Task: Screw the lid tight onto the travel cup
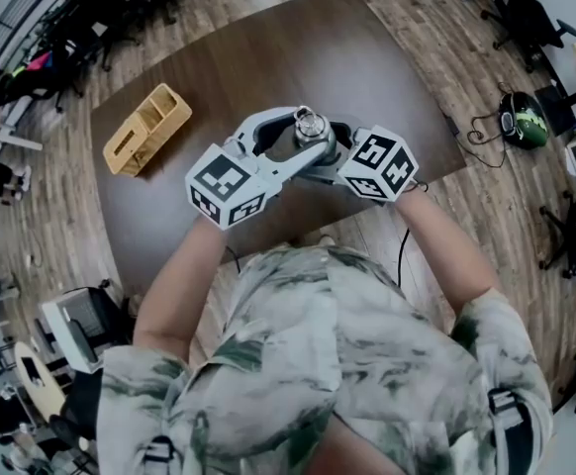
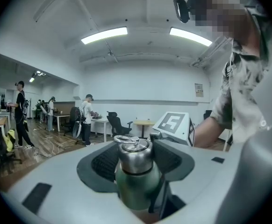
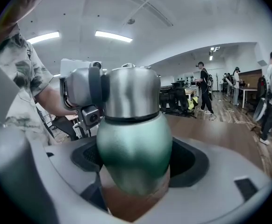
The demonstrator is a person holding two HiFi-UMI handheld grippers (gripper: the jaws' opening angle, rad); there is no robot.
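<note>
Tagging travel cup (image 2: 137, 185) first: green body, upright, with steel lid (image 3: 131, 92) sitting on top, thin dark seam at the join, metal loop on the crown. Held in front of the chest, over the near half of a dark brown table (image 1: 268, 57). Can't tell from above whether the base touches the tabletop.

Gripped from 2 sides. On left gripper (image 2: 137, 161): jaws spread wide, close to full stretch, closed around the cup at lid-and-shoulder height, with dark ribbed pads (image 2: 103, 164) hugging both flanks. On right gripper (image 3: 137, 158): jaws also wide, clamped lower down on the fat green belly, pads (image 3: 189, 160) snug either side (barely any gap left around the body). Coming in at an angle to each other and meeting at the cup, with 2 marker cubes (image 1: 227, 184) side by side just below it in the head view.

Further out: tan wooden box (image 1: 147, 127) with compartments, lying on the table's far-left part, well apart from the cup. Beyond the table: plank floor, office chairs, and a round green-and-black helmet-like thing (image 1: 522, 119) on the floor at right among cables. In the gripper views: strip lights overhead and several people standing at desks in the background.
</note>
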